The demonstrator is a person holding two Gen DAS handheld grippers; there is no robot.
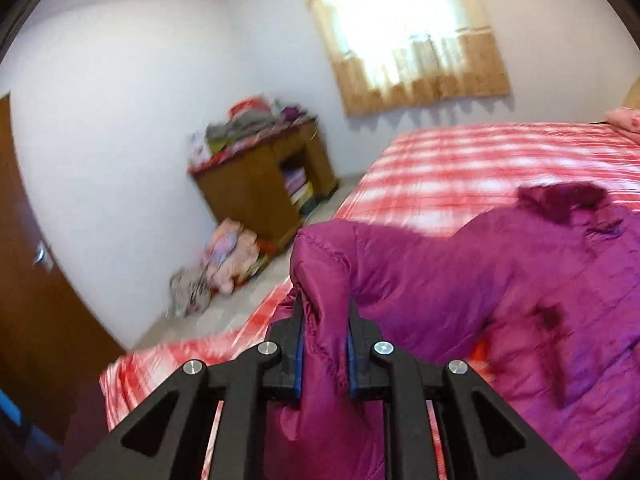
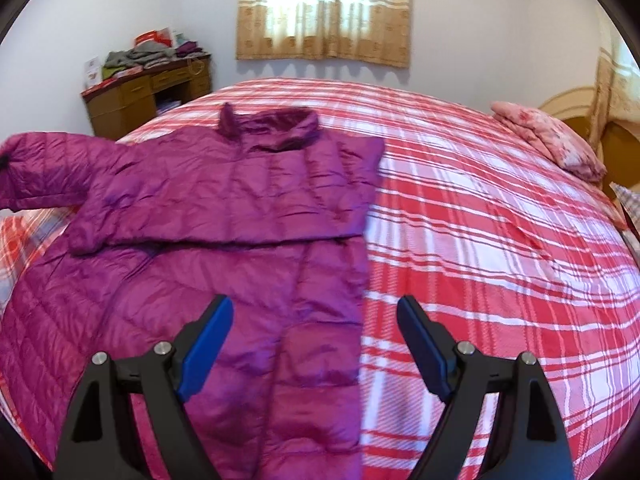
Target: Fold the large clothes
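The left gripper (image 1: 324, 332) is clenched on a sleeve of the purple jacket (image 2: 240, 208), lifted off the bed (image 2: 500, 240) near its left edge. The right gripper (image 2: 316, 344) hangs released above the jacket's hem.

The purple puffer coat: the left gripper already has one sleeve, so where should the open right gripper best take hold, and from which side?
Probably the bottom hem of the purple puffer coat, near its straight right edge. The right gripper hangs open just above that part, so it could come from the near side of the bed, pointing toward the collar. The left gripper is shut on the raised sleeve.
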